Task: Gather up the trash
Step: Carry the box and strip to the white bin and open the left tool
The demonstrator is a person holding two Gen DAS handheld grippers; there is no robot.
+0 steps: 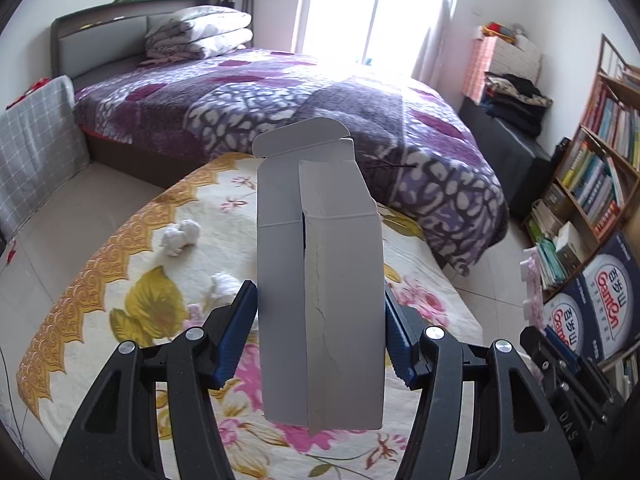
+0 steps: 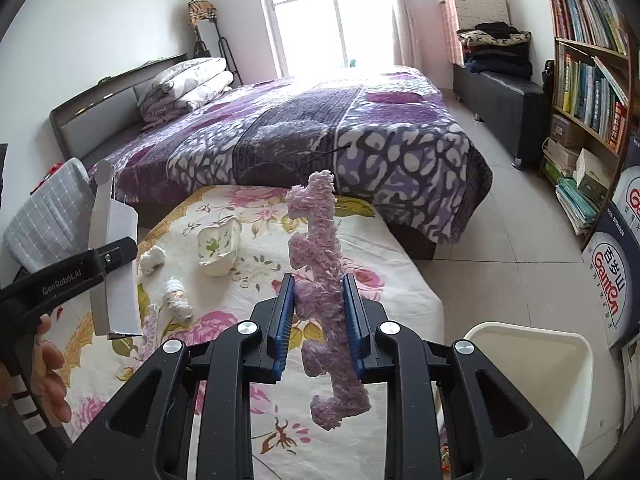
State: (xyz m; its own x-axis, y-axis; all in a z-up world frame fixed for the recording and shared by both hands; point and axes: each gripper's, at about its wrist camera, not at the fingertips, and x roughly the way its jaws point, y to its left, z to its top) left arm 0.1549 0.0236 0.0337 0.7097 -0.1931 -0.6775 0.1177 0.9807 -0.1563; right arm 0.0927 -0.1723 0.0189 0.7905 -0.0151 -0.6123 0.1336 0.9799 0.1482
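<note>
My left gripper is shut on a flattened white cardboard box and holds it upright above the floral table; the box also shows in the right wrist view. My right gripper is shut on a jagged pink foam piece, held upright over the table. Crumpled white tissues lie on the cloth; they also show in the right wrist view. A crushed floral paper cup lies on the table. A white bin stands at the lower right.
The table has a floral cloth. A bed with a purple blanket lies behind it. A bookshelf and Ganten boxes stand to the right. A dark bench with clothes stands by the wall. Tiled floor lies between.
</note>
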